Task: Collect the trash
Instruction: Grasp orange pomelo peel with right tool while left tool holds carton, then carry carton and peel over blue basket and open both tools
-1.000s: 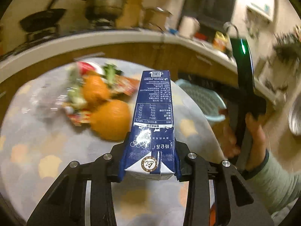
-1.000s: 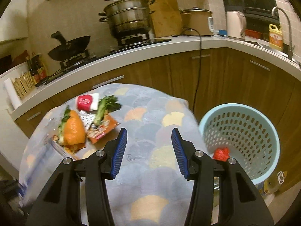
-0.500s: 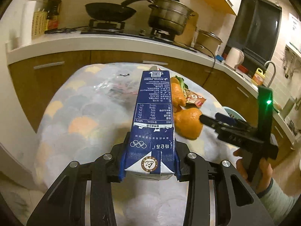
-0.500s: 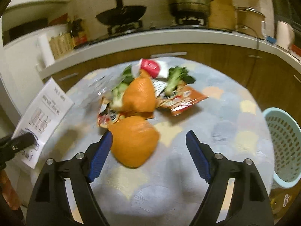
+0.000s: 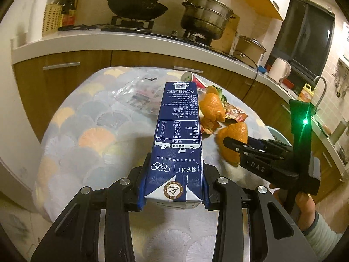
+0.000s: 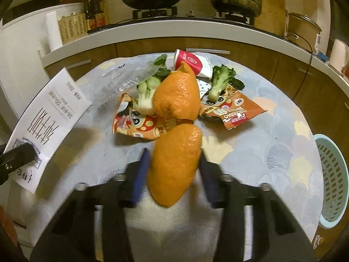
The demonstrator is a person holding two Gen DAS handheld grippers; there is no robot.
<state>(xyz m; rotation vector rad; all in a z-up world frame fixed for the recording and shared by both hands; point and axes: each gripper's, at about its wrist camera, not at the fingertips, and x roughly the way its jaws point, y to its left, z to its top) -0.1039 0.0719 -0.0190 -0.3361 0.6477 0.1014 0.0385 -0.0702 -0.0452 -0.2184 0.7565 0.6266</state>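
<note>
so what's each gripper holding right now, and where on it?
Left gripper: milk carton, clamped at its base end. Right gripper: jaws just closed around the near orange peel, mid-body.

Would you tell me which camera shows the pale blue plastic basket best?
The right wrist view: the pale blue plastic basket shows its perforated wall and rim beside the table. The left wrist view shows only a sliver behind the right gripper.

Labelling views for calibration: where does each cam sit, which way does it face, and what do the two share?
Left wrist: on the left gripper, looking along its fingers over the milk carton it clamps, across the table to the stove; the person's right hand and right gripper show.
Right wrist: on the right gripper, angled down at the table; its jaws have just been closing around the near orange peel; basket at right.
Shared: near orange peel, carton, wrappers, stove.
</note>
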